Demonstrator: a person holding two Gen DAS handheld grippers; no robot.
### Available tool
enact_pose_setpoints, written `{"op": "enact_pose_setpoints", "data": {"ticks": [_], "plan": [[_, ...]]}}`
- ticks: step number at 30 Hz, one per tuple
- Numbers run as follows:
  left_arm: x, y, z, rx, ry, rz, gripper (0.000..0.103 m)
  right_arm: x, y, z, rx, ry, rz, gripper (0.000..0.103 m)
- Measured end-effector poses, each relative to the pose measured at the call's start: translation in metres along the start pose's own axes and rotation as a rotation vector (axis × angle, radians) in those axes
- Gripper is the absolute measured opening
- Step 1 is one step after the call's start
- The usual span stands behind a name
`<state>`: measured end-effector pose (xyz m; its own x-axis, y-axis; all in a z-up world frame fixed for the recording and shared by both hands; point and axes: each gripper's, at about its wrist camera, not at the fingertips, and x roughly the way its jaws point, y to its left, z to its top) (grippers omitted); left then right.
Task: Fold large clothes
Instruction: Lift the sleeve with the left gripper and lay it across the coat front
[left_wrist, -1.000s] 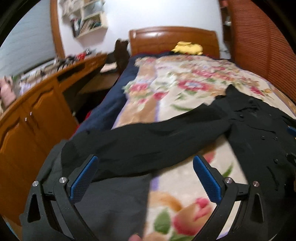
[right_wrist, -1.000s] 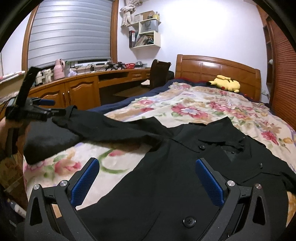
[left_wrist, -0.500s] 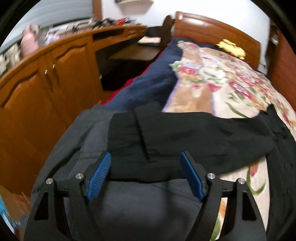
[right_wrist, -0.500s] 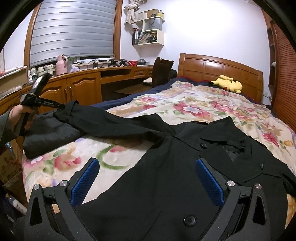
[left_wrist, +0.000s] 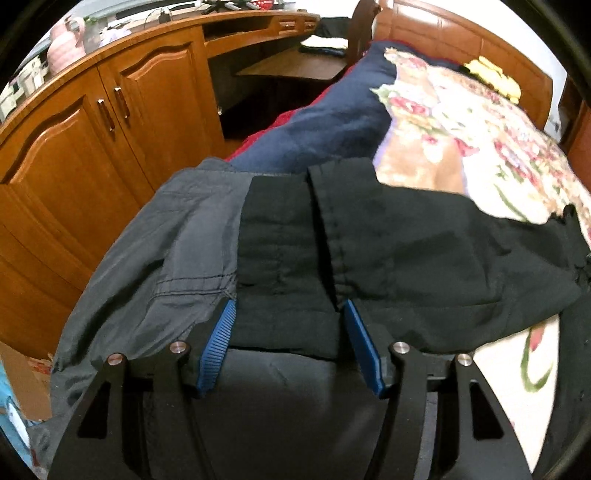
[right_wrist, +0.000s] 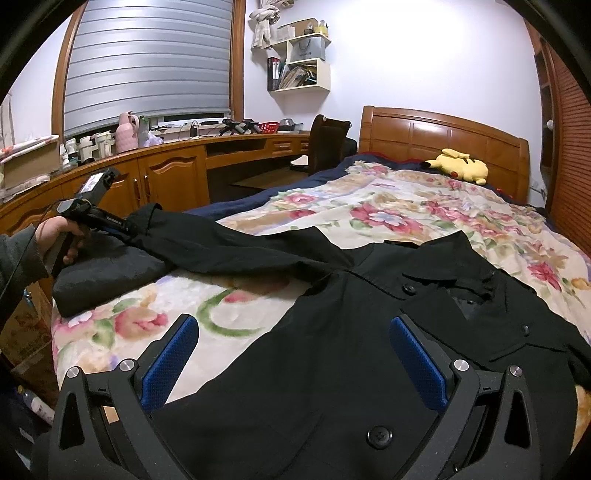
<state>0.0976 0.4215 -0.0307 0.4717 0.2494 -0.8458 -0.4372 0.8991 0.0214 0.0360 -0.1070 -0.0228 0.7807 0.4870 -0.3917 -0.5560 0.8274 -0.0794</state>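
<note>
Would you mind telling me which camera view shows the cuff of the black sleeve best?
The left wrist view: the sleeve cuff fills the middle, seams sharp, lying between the left hand-held gripper's blue pads. The right wrist view shows it only far off at the bed's left edge, small and partly hidden by that gripper.

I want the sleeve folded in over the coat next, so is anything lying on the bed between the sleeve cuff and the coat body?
Nothing visible. The sleeve runs over bare floral blanket to the coat body. The left claw, just closing, has the cuff between its pads.
</note>
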Motion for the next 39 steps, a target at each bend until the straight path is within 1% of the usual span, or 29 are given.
{"op": "enact_pose_setpoints", "data": {"ticks": [3,5,7,10,12,16,18,19,20,23,24,26,27,29,30,33,39], "plan": [[0.004,-0.004,0.000,0.031,0.009,0.006,0.062,-0.003,0.000,0.001,0.005,-0.004,0.004,0.103],[0.004,-0.005,0.000,0.047,0.009,0.005,0.044,-0.004,0.000,0.001,0.005,-0.007,0.007,0.103],[0.001,-0.007,0.000,0.066,0.010,-0.011,0.030,-0.006,-0.001,0.000,0.006,-0.010,0.006,0.103],[-0.010,-0.013,0.000,0.085,-0.004,-0.034,0.020,-0.008,-0.004,-0.001,0.005,-0.010,0.000,0.103],[-0.024,-0.024,0.001,0.116,-0.044,-0.052,0.017,-0.010,-0.007,-0.001,0.004,-0.013,-0.008,0.103],[-0.063,-0.056,0.004,0.154,-0.130,-0.088,0.015,-0.014,-0.012,-0.002,0.010,-0.013,-0.020,0.103],[-0.086,-0.077,0.005,0.180,-0.178,-0.119,0.015,-0.017,-0.014,-0.003,0.013,-0.008,-0.028,0.103],[-0.100,-0.093,0.006,0.201,-0.209,-0.143,0.015,-0.018,-0.016,-0.004,0.015,-0.006,-0.033,0.103],[-0.108,-0.102,0.006,0.213,-0.224,-0.157,0.015,-0.019,-0.018,-0.005,0.017,-0.004,-0.039,0.103],[-0.138,-0.147,0.006,0.266,-0.273,-0.224,0.015,-0.022,-0.025,-0.008,0.034,0.005,-0.062,0.103],[-0.148,-0.167,0.004,0.288,-0.289,-0.257,0.015,-0.023,-0.029,-0.010,0.044,0.007,-0.074,0.103],[-0.161,-0.194,-0.001,0.308,-0.310,-0.317,0.015,-0.027,-0.038,-0.013,0.072,0.010,-0.079,0.103],[-0.169,-0.216,-0.006,0.325,-0.323,-0.358,0.015,-0.028,-0.041,-0.014,0.082,0.011,-0.086,0.103],[-0.178,-0.242,-0.014,0.352,-0.339,-0.401,0.014,-0.032,-0.047,-0.016,0.099,0.011,-0.102,0.103],[-0.181,-0.261,-0.021,0.373,-0.340,-0.432,0.014,-0.035,-0.049,-0.017,0.107,0.010,-0.108,0.103],[-0.190,-0.302,-0.041,0.421,-0.338,-0.515,0.014,-0.045,-0.051,-0.018,0.131,0.001,-0.123,0.103],[-0.208,-0.353,-0.074,0.513,-0.336,-0.611,0.014,-0.058,-0.052,-0.022,0.158,-0.004,-0.161,0.103]]}}
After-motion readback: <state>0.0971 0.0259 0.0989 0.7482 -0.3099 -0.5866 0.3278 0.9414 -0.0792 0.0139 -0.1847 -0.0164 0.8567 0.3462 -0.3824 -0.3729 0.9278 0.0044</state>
